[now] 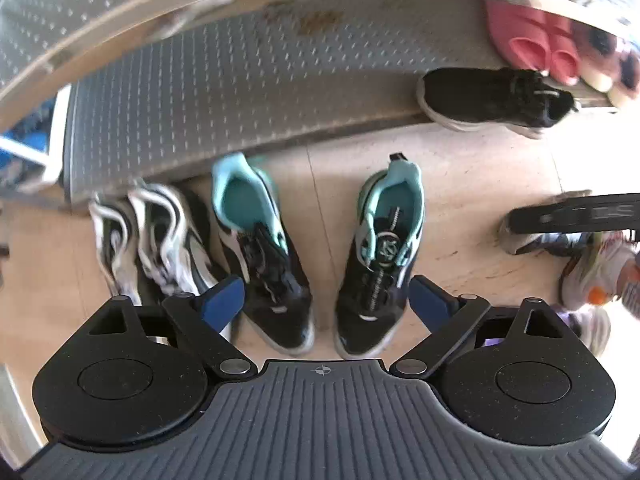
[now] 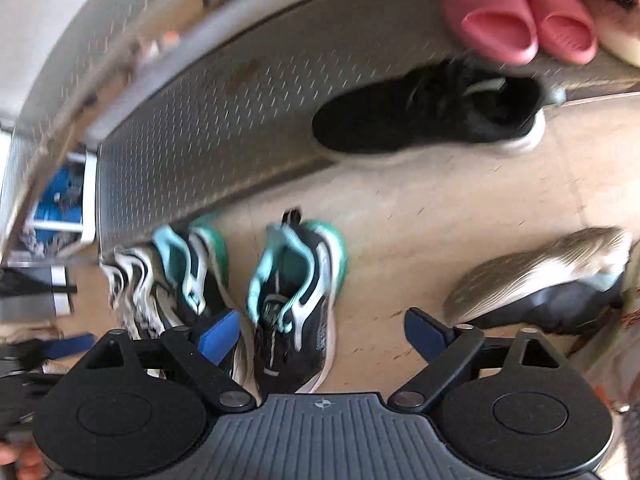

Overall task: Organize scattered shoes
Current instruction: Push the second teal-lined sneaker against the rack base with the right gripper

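Pale tiled floor (image 1: 472,184) ran beneath us, with a grey studded metal shelf (image 1: 248,92) of a shoe rack along its far side. We held the left gripper (image 1: 324,300) released, jaws wide, nothing between its blue pads, above a pair of black-and-teal sneakers. Its left teal sneaker (image 1: 260,256) and right teal sneaker (image 1: 380,260) stood side by side, heels toward the shelf's front edge; the right one bore a round emblem on its tongue, the lettering too small for us to read. Just left of them lay a black-and-white striped sneaker (image 1: 156,240), touching the shelf's near left corner. A black sneaker (image 1: 496,100) rested across the shelf's front edge, partly on the floor. Pink slippers (image 1: 536,44) sat at the shelf's far right end. We kept the right gripper (image 2: 322,332) open and empty too. An overturned shoe (image 2: 548,280) lay sole-up on the floor at the right. White writing on a black bar (image 1: 580,212) at the right was blurred beyond reading.
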A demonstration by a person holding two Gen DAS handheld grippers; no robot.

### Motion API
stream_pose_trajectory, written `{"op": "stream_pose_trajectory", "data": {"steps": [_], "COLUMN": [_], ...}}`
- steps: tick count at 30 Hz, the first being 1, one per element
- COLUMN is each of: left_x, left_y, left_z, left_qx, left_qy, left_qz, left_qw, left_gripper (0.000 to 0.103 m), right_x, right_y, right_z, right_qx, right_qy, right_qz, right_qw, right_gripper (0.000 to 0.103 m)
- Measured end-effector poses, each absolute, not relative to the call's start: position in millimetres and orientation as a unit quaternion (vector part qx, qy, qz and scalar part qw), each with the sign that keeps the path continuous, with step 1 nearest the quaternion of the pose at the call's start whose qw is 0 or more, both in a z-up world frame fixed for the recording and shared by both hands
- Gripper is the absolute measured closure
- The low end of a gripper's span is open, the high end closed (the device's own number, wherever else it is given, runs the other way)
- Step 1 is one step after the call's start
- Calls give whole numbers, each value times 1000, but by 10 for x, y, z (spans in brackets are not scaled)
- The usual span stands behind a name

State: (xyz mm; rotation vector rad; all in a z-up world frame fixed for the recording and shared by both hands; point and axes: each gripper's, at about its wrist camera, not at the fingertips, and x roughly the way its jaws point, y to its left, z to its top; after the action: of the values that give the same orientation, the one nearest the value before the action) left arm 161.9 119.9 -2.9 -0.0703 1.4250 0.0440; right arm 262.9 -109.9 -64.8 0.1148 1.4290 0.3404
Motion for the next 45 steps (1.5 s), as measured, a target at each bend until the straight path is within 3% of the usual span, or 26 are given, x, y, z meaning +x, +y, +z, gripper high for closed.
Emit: {"op": "stream_pose_trajectory", "data": {"steps": [4, 10, 14, 21, 22, 23, 28, 35, 41, 45], "left_x": [1718, 1747, 1733, 1765, 1770, 1776, 1799, 1870, 1891, 1893], "left_y": [1256, 1518, 1749, 2133, 2178, 2224, 2309, 2286, 2291, 2264], "left_z": [-347, -311, -12, 122, 159, 214, 396, 419, 424, 430], "left_qx": [-39, -67, -88, -103, -106, -110, -130, -116, -120, -113], "left_qy": [686, 694, 653, 630, 627, 621, 600, 596, 595, 596], "left_qz": [-8, 5, 16, 73, 80, 85, 95, 97, 102, 97], "left_qw": [727, 717, 752, 766, 768, 771, 784, 788, 788, 789], "left_gripper": [17, 16, 13, 13, 13, 13, 13, 13, 13, 13], "right_x": [2510, 2687, 2833, 2762, 2762, 2769, 2826, 2867, 3007, 2974], "right_y": [-836, -466, -298, -148, -167, -172, 40, 420, 441, 442], "right_z": [-768, -1248, -1557, -2109, -2132, -2134, -2013, -2008, -2042, -2017], "right_qx": [0, 25, 57, -38, -18, -5, 46, 35, 103, 102], "right_qy": [628, 661, 650, 659, 662, 665, 658, 644, 643, 644], "right_qz": [159, 90, 47, -3, -2, 2, 49, 79, -3, 6], "right_qw": [761, 745, 756, 751, 749, 746, 750, 760, 759, 758], "right_gripper": [39, 41, 57, 55, 79, 81, 81, 81, 80, 73]}}
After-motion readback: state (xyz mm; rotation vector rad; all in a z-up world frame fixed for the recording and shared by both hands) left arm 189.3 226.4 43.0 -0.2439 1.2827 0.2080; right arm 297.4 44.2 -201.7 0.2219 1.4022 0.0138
